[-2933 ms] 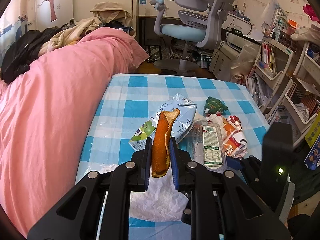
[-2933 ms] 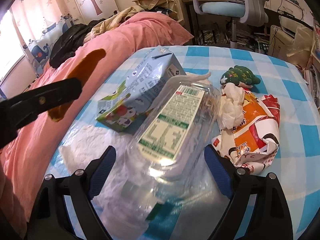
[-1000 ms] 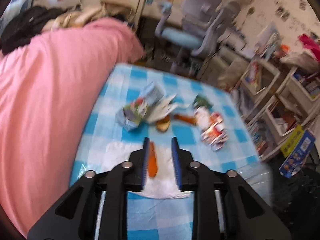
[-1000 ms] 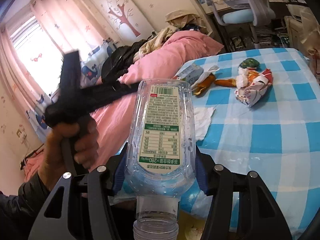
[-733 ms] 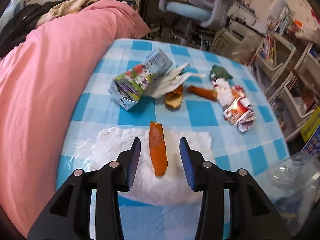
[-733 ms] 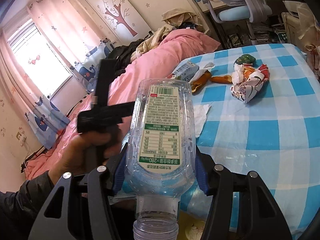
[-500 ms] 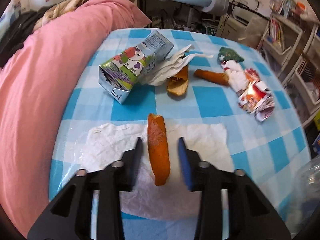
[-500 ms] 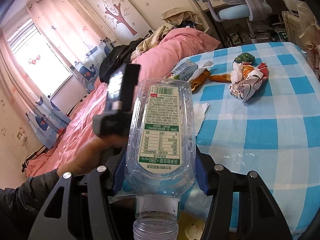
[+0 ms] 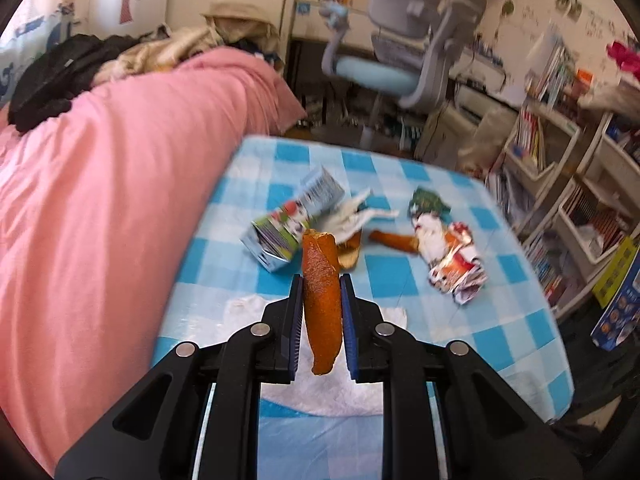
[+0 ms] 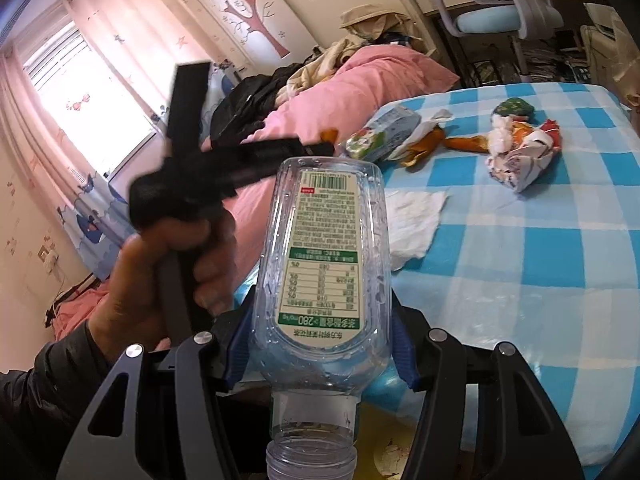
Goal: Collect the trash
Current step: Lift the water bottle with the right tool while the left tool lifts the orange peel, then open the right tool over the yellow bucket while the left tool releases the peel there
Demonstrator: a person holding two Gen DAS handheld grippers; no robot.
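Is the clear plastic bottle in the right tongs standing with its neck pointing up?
No, the clear plastic bottle is held upside down between the blue pads of the right tongs, its open neck pointing down toward the camera.

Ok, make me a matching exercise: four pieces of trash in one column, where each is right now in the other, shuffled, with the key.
Things:
1. orange peel strip
2. plastic bottle
3. milk carton
4. white tissue

Places:
A. lying flat on the tablecloth
B. clamped in the right gripper, neck toward the camera
C. pinched in the left gripper
D. on its side by the pink quilt

Pairs: 1-C, 2-B, 3-D, 4-A
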